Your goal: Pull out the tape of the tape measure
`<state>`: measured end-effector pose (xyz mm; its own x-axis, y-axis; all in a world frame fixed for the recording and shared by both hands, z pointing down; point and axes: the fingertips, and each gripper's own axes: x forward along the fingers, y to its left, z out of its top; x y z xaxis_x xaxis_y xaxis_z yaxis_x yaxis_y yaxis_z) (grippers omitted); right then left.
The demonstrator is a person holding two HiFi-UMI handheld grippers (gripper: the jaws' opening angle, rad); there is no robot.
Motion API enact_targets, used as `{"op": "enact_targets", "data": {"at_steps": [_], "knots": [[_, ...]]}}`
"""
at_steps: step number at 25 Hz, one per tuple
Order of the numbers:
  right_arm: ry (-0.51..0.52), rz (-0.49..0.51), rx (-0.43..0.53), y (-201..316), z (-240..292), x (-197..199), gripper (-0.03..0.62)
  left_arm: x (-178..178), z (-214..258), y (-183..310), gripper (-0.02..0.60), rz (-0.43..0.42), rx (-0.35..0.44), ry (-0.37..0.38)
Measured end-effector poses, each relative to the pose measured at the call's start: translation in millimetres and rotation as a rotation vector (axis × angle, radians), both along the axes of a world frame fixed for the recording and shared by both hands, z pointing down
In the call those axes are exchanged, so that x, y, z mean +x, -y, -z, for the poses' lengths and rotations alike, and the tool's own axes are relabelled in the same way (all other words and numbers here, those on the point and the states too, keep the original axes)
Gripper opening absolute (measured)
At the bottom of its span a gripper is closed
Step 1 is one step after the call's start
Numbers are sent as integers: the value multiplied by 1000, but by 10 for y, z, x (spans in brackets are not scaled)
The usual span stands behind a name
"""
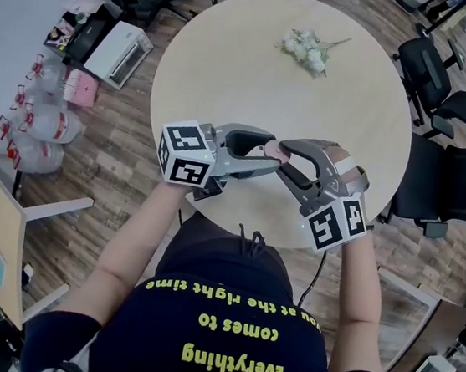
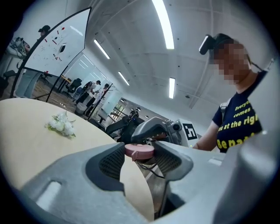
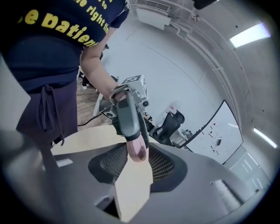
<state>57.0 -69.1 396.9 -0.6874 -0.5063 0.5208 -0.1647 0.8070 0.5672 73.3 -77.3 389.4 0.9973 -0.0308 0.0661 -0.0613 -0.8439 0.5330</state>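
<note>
A pink tape measure hangs just above a round desk, pinched by the left gripper. The right gripper clamps its opposite side.

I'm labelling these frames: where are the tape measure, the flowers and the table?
tape measure (image 2: 139, 151): left gripper view, on its pink case.
flowers (image 1: 307, 50): head view, on the white blossoms.
table (image 1: 229, 79): head view, on the bare top.
</note>
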Motion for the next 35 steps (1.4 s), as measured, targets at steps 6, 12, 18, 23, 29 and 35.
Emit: {"op": "enact_targets", "data": {"at_steps": [6,12,18,23,29,35], "knots": [[-68,-3,97,14,-43,-12,129,11,-19,26,221,6,-34,-7],[-82,-13,130,15,-34,-22,109,-2,-6,41,221,13,-62,-18],[-104,-26,180,12,-17,-24,96,-8,12,38,221,19,-80,-37],[-122,-23,196,8,-22,-50,86,-33,28,27,222,35,-31,-32],[-108,-47,197,24,-16,-13,84,-46,39,26,222,55,66,7],[-69,-71,185,34,74,51,84,-155,86,17,216,57,86,-14]]}}
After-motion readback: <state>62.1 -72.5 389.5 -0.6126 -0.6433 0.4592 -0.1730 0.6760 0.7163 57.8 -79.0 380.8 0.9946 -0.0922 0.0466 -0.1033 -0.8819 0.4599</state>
